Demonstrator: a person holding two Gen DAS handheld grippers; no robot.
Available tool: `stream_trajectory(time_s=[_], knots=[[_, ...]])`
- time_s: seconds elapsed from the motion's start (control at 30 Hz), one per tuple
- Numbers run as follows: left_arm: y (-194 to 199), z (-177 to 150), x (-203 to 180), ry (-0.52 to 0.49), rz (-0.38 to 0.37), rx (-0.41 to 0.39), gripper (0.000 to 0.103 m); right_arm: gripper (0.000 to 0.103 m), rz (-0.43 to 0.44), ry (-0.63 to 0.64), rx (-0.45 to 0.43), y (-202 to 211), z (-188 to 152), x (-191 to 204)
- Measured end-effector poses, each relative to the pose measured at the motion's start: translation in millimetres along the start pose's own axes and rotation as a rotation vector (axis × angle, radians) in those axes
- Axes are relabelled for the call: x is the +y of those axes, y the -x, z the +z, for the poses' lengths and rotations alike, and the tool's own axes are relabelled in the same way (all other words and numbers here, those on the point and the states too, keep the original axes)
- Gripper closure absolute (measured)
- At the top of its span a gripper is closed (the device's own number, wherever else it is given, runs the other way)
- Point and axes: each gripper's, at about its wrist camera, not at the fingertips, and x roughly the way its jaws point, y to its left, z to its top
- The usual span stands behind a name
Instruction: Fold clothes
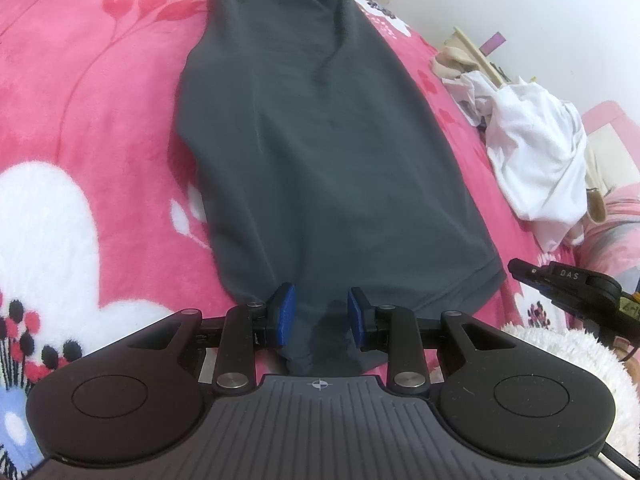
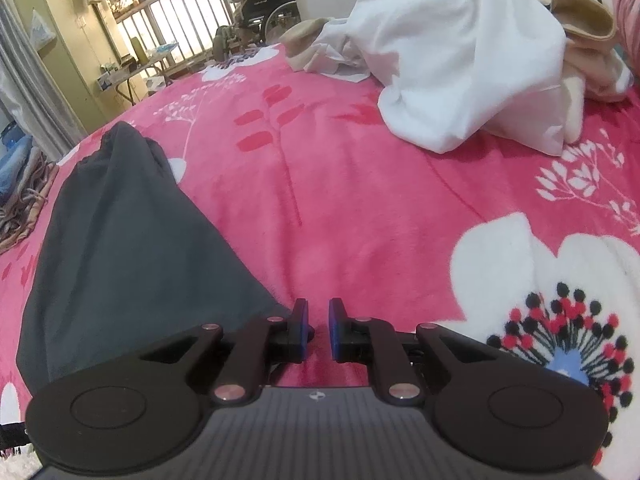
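A dark grey garment [image 1: 320, 140] lies stretched out lengthwise on the pink flowered blanket [image 1: 80, 120]. My left gripper [image 1: 321, 316] is at its near end, jaws apart, with a bunched bit of the grey cloth lying loose between the blue pads [image 1: 286, 314]. In the right wrist view the same garment [image 2: 120, 240] lies to the left. My right gripper [image 2: 318, 330] hovers over the bare blanket [image 2: 360, 220] just past the garment's near right corner, jaws slightly apart and empty. It also shows at the right edge of the left wrist view.
A heap of white clothes [image 2: 460, 60] with beige pieces [image 2: 580, 20] lies at the far right of the bed; it also shows in the left wrist view [image 1: 536, 152]. Beyond the bed are a railing, a cabinet [image 2: 64, 40] and a wheelchair [image 2: 264, 8].
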Motion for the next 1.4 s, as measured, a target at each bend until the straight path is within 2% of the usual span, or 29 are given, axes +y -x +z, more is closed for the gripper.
stream_trajectory(time_s=[1.4], knots=[[-0.1,-1.1,-2.0,-0.009,0.008,-0.008,0.074,0.09,0.002,0.0,0.016,-2.0,-1.7,-1.7]])
